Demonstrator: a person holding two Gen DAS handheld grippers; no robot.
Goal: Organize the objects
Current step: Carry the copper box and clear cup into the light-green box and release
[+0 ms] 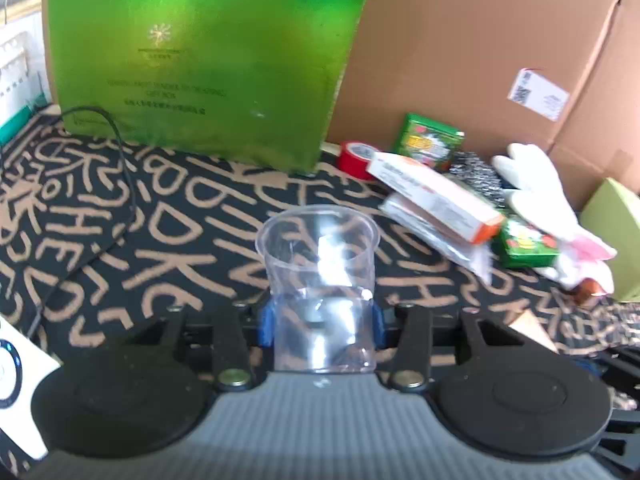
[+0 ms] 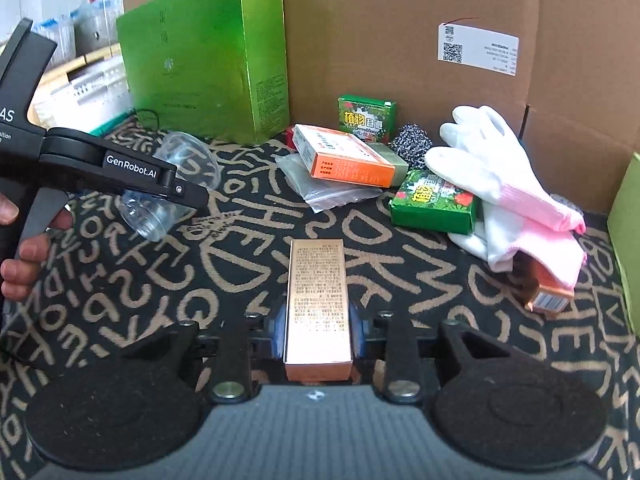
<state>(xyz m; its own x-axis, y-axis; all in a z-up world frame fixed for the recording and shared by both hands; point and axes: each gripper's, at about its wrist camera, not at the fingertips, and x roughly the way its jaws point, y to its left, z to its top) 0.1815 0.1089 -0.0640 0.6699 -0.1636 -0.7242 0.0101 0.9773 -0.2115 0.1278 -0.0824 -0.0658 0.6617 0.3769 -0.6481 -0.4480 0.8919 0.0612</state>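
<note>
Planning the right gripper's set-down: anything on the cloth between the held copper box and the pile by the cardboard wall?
Nothing visible. The patterned cloth lies bare ahead of the copper box held by the right gripper, up to the plastic bag and orange box.

two small green boxes (image 2: 366, 115) (image 2: 434, 203), two gloves (image 2: 496, 152) (image 2: 536, 246), one cup (image 1: 318, 272)

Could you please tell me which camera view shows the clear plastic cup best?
The left wrist view: the clear plastic cup sits centred, gripped by the left tool. The right wrist view shows it tilted and partly hidden behind that tool.
</note>
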